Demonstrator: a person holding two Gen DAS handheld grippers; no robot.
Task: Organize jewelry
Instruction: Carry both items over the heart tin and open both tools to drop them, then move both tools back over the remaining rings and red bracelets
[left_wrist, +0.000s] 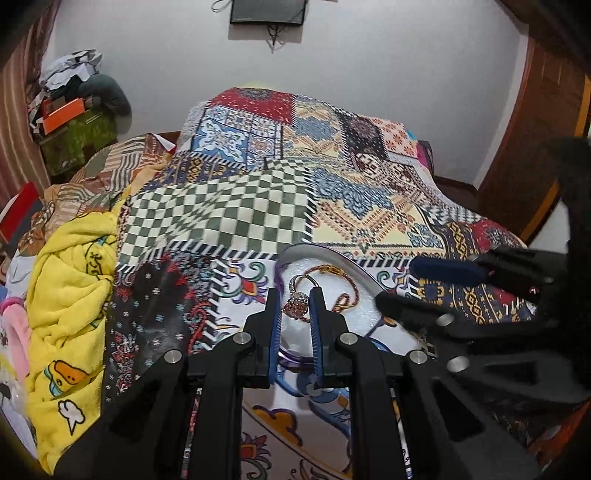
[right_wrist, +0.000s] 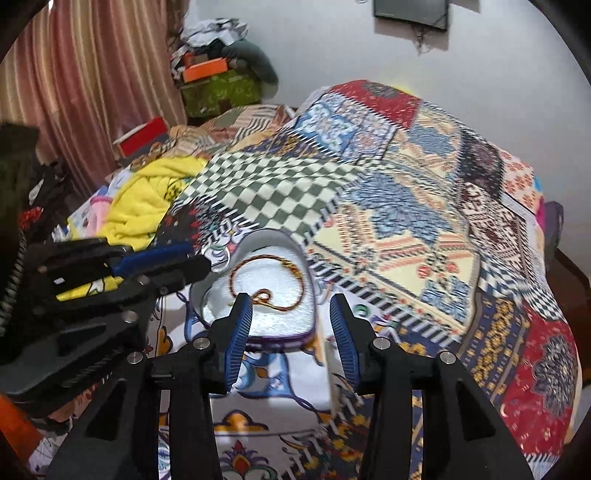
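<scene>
A heart-shaped jewelry box (left_wrist: 295, 252) with white lining lies open on the patterned bedspread. Inside it sits a gold and red bracelet (left_wrist: 334, 269). My left gripper (left_wrist: 295, 297) hangs over the box's near left part, shut on a silver ring (left_wrist: 297, 307) with a large amber stone. In the right wrist view the box (right_wrist: 271, 233) and the bracelet (right_wrist: 291, 275) lie just beyond my right gripper (right_wrist: 290, 301), which is open and holds nothing. The left gripper (right_wrist: 201, 256) comes in from the left at the box's edge; the ring is blurred there.
A yellow towel (left_wrist: 70, 280) is heaped at the left of the bed. The patchwork bedspread (left_wrist: 258, 206) rises over a hump behind the box. Boxes and clothes (right_wrist: 218, 70) are stacked at the back left by a curtain (right_wrist: 92, 74). A wooden door (left_wrist: 535, 147) stands at the right.
</scene>
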